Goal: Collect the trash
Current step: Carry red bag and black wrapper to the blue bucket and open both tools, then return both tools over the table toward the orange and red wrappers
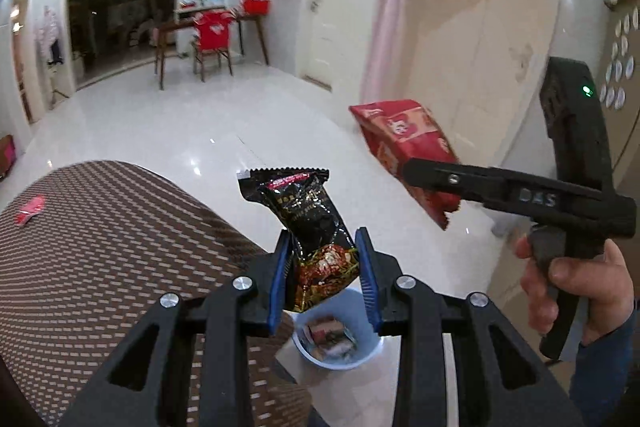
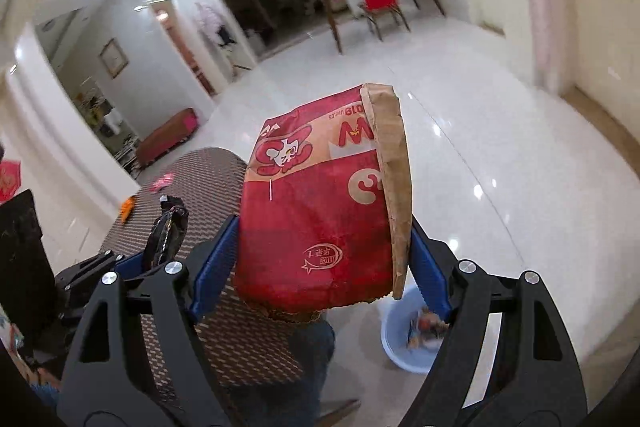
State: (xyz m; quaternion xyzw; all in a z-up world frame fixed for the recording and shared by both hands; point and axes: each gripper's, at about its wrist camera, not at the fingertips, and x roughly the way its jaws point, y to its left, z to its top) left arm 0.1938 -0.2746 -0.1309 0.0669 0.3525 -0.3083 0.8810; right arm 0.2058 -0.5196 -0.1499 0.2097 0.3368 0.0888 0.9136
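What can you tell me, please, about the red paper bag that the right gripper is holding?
The red paper bag is a crumpled, creased food bag of brown paper printed red, with a cartoon face, white lettering and a round stamp. Its plain brown side fold faces right, and its serrated end hangs downward. It is held in the air, tilted, between the blue pads of the right gripper, above the floor near a blue bin. Nothing else touches it.

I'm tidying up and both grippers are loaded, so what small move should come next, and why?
Probably carry both a little further until they hang over the blue bin, then let go. The left gripper is shut on the black snack wrapper, nearly above the bin already; the right gripper is shut on the red paper bag, and the bin sits lower right of it, holding trash.
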